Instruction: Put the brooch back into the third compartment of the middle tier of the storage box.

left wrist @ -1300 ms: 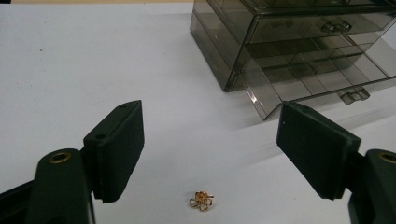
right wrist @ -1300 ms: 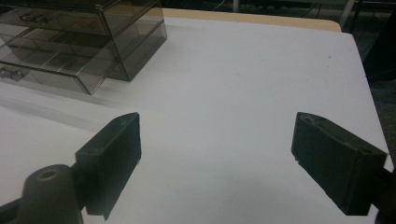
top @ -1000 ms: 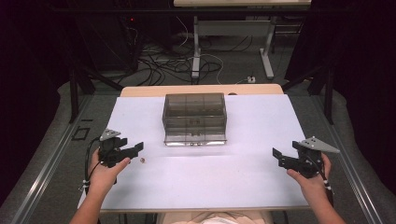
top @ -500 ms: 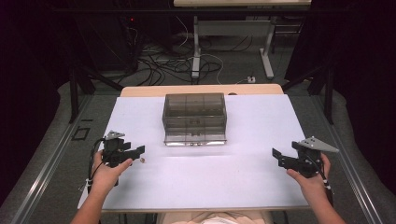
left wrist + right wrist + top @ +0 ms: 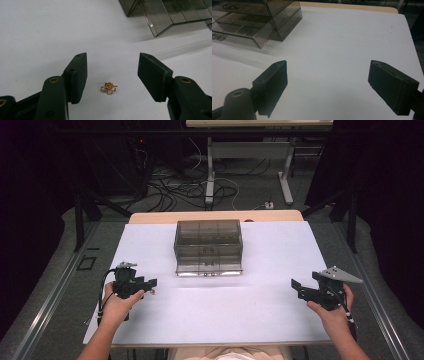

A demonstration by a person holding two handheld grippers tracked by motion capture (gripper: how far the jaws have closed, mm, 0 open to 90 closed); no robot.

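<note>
A small gold flower-shaped trinket (image 5: 109, 87) lies on the white table, between the jaws of my left gripper (image 5: 112, 75), which stands open just over it. From above, that left gripper (image 5: 151, 285) is at the table's left side with the trinket (image 5: 153, 291) at its tips. My right gripper (image 5: 295, 289) hovers open near the right edge with nothing between its jaws (image 5: 328, 85). A smoky clear drawer box (image 5: 208, 247) stands at the centre back, its bottom drawer (image 5: 239, 33) pulled out a little.
The white table top (image 5: 250, 305) ends in a wooden strip (image 5: 215, 216) at the far edge. Beyond it stand desk legs (image 5: 209, 175) and loose cables (image 5: 175, 187) on the floor.
My left gripper has dropped lower and tilted down onto the trinket, shifting slightly nearer the table's front. The right gripper has stayed put.
</note>
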